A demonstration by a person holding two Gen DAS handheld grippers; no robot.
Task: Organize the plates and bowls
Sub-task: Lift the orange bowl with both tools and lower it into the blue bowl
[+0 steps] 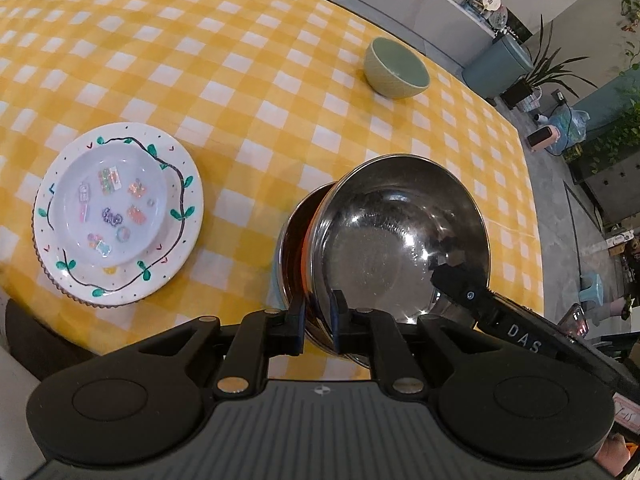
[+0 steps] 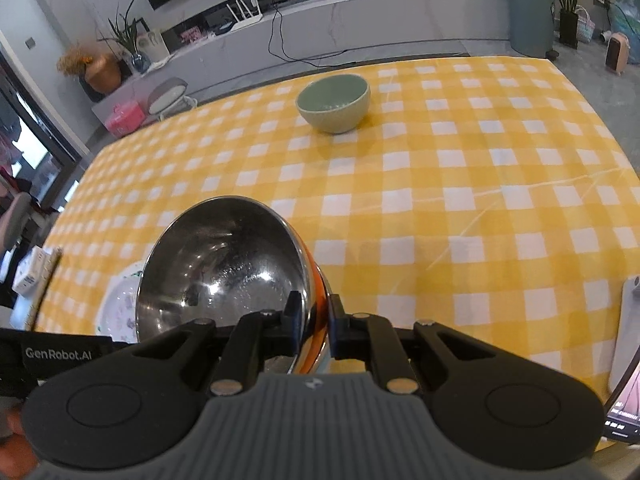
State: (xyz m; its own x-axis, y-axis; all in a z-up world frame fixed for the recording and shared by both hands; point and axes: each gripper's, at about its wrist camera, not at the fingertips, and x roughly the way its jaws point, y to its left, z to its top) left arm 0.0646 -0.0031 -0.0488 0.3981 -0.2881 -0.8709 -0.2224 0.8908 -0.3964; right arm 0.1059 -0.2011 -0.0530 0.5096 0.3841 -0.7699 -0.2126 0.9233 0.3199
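A steel bowl (image 1: 400, 236) is tilted above the yellow checked table (image 1: 240, 80). My left gripper (image 1: 319, 318) is shut on its near rim. My right gripper (image 2: 311, 316) is shut on the opposite rim of the same bowl (image 2: 224, 264); its fingers (image 1: 456, 280) show at the bowl's right in the left wrist view. A second, darker bowl (image 1: 298, 236) sits right behind the steel one. A green bowl (image 1: 396, 68) stands far back, also in the right wrist view (image 2: 334, 102). A stack of plates (image 1: 120, 212) lies at the left.
The plate stack is a small patterned plate on a leaf-rimmed plate on a brown-edged one; its edge shows in the right wrist view (image 2: 120, 304). A phone (image 2: 624, 380) stands at the right table edge. A counter (image 2: 360, 12) and a bin (image 2: 530, 16) lie beyond the table.
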